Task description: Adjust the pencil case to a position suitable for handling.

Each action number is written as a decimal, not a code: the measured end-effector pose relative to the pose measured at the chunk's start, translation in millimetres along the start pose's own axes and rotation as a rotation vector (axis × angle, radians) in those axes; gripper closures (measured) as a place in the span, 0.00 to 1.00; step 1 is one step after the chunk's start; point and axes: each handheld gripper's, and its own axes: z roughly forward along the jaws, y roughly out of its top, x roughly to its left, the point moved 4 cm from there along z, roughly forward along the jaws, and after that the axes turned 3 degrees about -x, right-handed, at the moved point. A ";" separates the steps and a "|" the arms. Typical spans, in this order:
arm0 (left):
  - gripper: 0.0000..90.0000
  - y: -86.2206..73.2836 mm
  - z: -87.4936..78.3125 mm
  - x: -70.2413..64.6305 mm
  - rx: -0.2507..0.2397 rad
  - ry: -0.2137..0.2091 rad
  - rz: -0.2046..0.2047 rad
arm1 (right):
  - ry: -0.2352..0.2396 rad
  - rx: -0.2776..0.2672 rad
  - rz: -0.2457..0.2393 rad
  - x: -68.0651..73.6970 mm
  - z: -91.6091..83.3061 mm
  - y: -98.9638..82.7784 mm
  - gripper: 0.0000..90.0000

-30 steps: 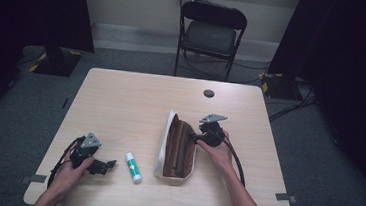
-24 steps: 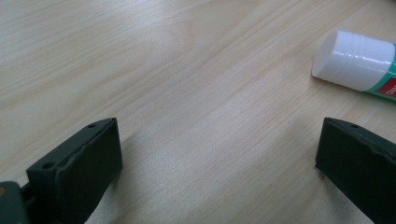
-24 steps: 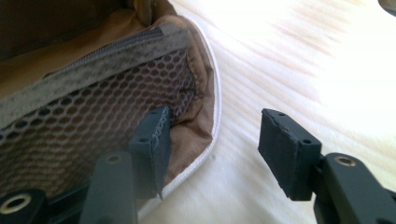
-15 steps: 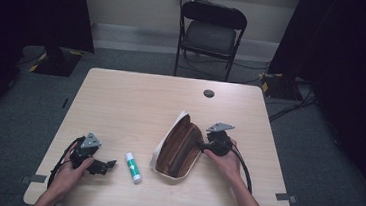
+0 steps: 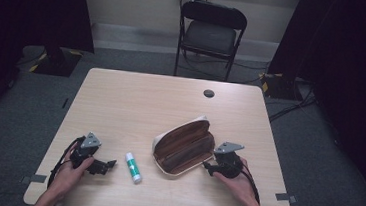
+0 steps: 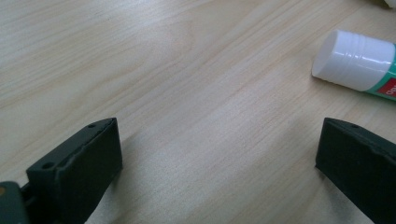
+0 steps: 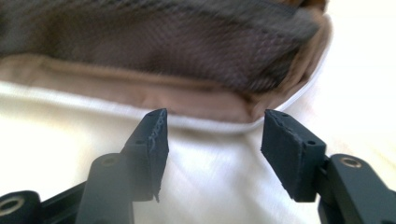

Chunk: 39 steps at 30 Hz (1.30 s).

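We see the case lying open on the bench, and it has just swung round: a second ago its long side ran toward twelve o'clock, now it points from about seven to one. Our right gripper sits at the case's near right end, having slid toward us along with that turn. In the right gripper view its jaws stand apart, released, with the white rim and brown lining of the case just beyond the tips and nothing between them.

Our left gripper has not moved. It rests at the bench's seven o'clock corner, jaws spread wide over bare wood, gripping nothing. The glue stick lies just beside it toward three o'clock, between the gripper and the case; the left gripper view catches its white cap at the upper right.

We judge the turn brings the case's open mouth round toward the glue stick, so that dropping the stick in looks like the step to come. The stick itself is untouched.
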 end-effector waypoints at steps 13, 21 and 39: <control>0.00 0.5 0.8 0.3 -0.001 -0.002 0.000 | -0.052 -0.192 0.091 -54.0 10.8 49.0 0.53; 0.00 0.4 0.7 0.1 -0.001 -0.002 -0.001 | -0.021 -0.183 0.135 -57.9 41.3 52.7 0.60; 0.00 0.4 0.6 0.1 -0.001 -0.002 -0.001 | 0.047 -0.137 0.139 -30.8 7.0 26.3 0.62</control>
